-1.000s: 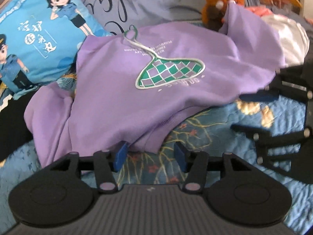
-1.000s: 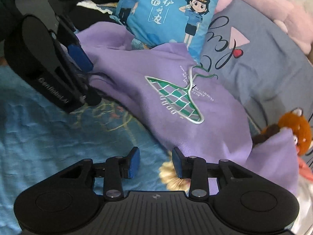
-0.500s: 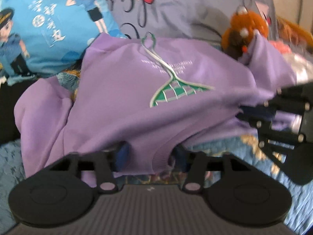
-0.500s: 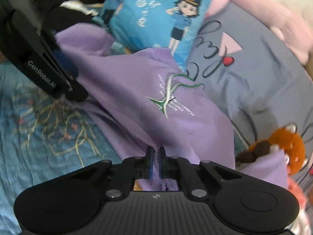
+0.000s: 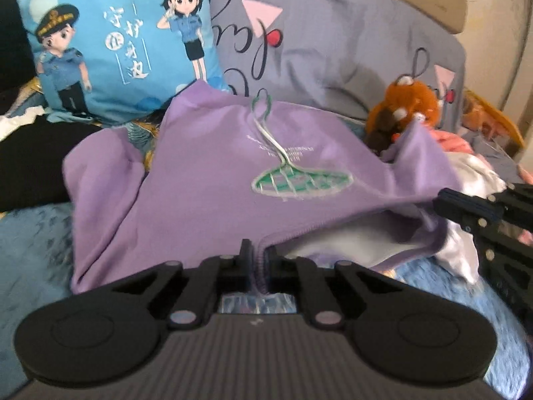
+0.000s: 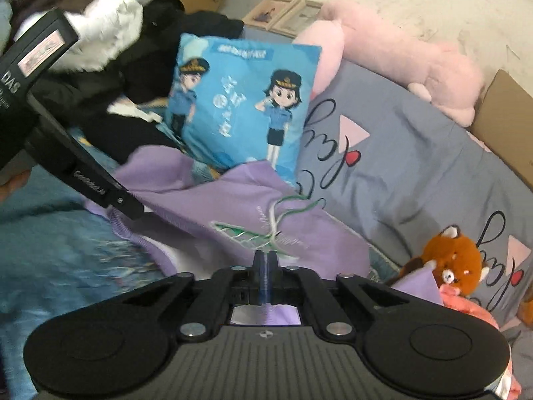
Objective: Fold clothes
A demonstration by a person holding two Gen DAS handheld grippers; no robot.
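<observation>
Left wrist view shows the left gripper (image 5: pixel 257 260) pinched tight on the ribbed hem of the purple top (image 5: pixel 213 180), and that same edge shows in the right wrist view too. The top lies spread on the bed (image 5: pixel 36 233), on a blue cover, with a green net picture (image 5: pixel 299 183) facing up. Its hem is lifted, so the pale inside shows just right of the gripper. The right gripper (image 6: pixel 265 266) is closed on the hem too, a bit of purple cloth poking out behind its fingers (it shows at the far right edge of the left view as well). Both grippers hold the same edge, well apart from each other.

Behind the top sits a blue pillow (image 5: pixel 123 40) with two cartoon police kids on it, touching the top's far edge. A grey pillow (image 5: pixel 333 50) leans next to it. An orange plush (image 5: pixel 406 103) sits by the top's right sleeve. A pink plush (image 6: pixel 409 66) lies behind the pillows
</observation>
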